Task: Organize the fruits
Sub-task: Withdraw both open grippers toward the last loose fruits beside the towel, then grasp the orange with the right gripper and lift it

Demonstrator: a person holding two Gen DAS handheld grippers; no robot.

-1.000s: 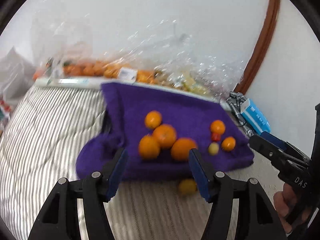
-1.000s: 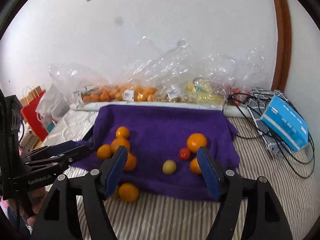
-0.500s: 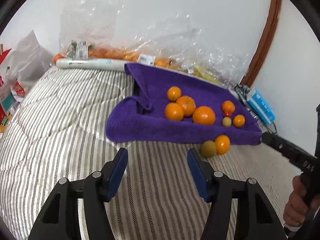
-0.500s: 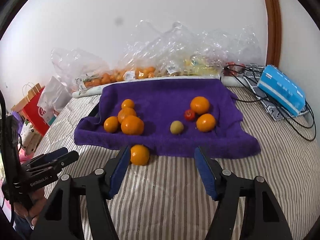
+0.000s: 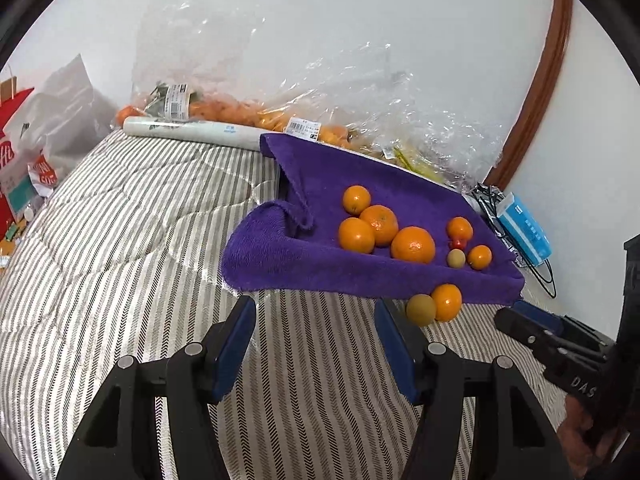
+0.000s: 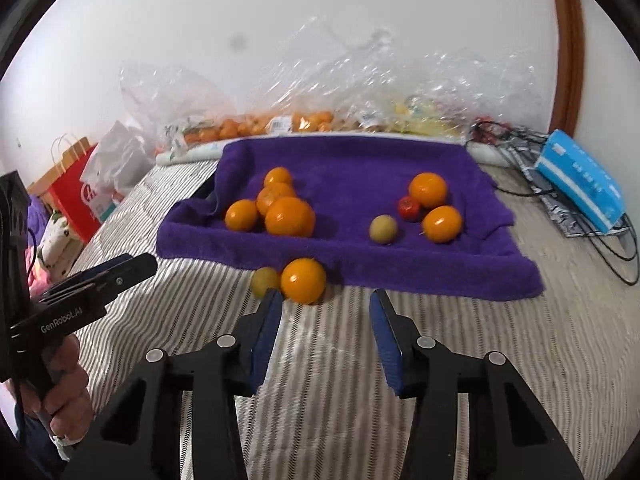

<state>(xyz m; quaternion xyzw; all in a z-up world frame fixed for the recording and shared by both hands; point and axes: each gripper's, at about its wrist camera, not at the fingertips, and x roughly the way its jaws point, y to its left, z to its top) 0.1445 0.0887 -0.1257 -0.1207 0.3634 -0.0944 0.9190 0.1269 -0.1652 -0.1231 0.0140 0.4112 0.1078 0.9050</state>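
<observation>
right claw (image 6: pixel 323 300): closing, empty | orange (image 6: pixel 303 280): just ahead, apparently untouched

On the side of my left gripper (image 6: pixel 96 280), seen from the right wrist, I read "GenRobot.AI" in white letters. On my right gripper (image 5: pixel 532 324), seen from the left wrist, I read "DAS". The red paper bag (image 5: pixel 10 152) shows white letters like "Hi", cut off at the edge. The labels on the plastic fruit bags (image 5: pixel 304 126) are too small to read.

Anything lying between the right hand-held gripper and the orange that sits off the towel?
Nothing. In the right wrist view only bare striped bedding separates the right hand-held gripper, jaws empty, from the orange; a small yellow-green fruit sits beside it.
</observation>
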